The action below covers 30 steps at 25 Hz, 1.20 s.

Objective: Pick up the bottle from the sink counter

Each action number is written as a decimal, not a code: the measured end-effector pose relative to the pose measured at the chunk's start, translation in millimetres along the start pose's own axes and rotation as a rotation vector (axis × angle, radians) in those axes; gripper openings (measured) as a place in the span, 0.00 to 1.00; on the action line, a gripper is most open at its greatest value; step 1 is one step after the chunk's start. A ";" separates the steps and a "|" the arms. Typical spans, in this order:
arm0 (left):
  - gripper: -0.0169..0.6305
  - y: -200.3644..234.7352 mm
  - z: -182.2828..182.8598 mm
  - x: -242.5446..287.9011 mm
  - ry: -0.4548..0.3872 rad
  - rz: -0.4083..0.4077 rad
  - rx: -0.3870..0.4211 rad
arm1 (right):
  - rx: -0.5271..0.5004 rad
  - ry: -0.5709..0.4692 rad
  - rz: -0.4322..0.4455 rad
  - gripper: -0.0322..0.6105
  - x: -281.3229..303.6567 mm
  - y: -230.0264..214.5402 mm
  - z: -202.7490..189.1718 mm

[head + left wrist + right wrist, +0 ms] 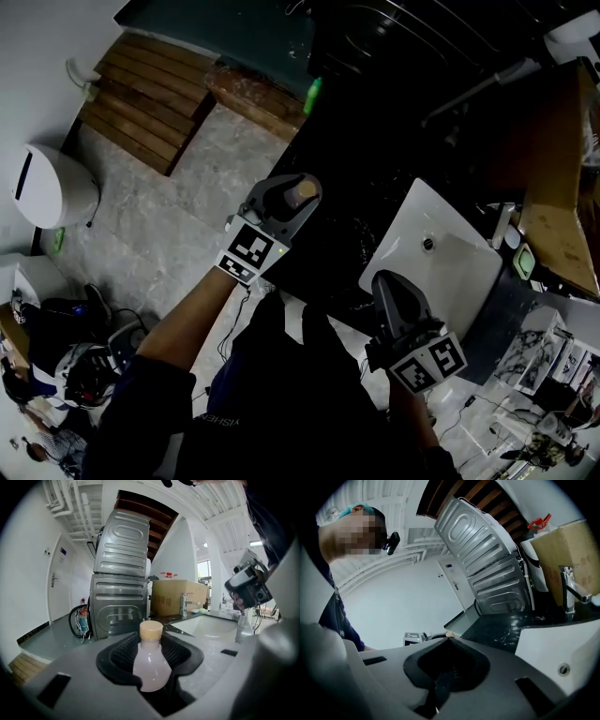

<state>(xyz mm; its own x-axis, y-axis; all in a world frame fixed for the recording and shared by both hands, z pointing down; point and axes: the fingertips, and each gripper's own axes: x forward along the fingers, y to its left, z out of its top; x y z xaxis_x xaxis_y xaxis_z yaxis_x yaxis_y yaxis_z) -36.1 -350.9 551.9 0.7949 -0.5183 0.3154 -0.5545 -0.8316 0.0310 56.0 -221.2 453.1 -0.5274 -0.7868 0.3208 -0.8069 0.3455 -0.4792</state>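
A small milky-white bottle (151, 667) with a tan cap (151, 629) sits between the black pads (119, 656) of my left gripper (151, 641), and the pads press against its sides. In the head view the left gripper (302, 186) hovers over the near edge of the black sink counter (366, 159), and only the bottle's cap (302, 194) shows between the jaws. My right gripper (385, 278) hangs beside the white sink basin (441, 253), apart from the bottle. Its jaws meet at the tip with nothing between them, as the right gripper view shows (449, 639).
A chrome faucet (183, 604) and a cardboard box (176, 597) stand behind the basin. Two stacked metal machines (119, 597) rise at the counter's far end. A green bottle (312, 94), wooden steps (150, 98) and a white bin (47, 187) are on the floor side.
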 end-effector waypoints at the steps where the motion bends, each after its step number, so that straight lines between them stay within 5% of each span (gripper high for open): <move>1: 0.27 -0.4 0.2 -0.2 0.002 0.001 0.004 | 0.000 -0.001 0.000 0.09 0.0 0.2 0.5; 18: 0.24 -15.4 5.9 -1.0 0.026 -0.026 0.024 | -0.011 -0.031 0.010 0.09 -4.8 -0.4 16.9; 30: 0.24 -41.0 75.9 -21.6 -0.046 -0.024 0.044 | -0.032 -0.093 0.024 0.09 -21.3 4.0 43.1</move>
<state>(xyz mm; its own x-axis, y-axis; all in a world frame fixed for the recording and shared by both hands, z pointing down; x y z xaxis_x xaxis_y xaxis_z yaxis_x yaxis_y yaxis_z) -11.8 -320.8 471.8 0.8188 -0.5063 0.2707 -0.5251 -0.8511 -0.0037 75.5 -225.1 409.2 -0.5205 -0.8218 0.2319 -0.8033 0.3792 -0.4592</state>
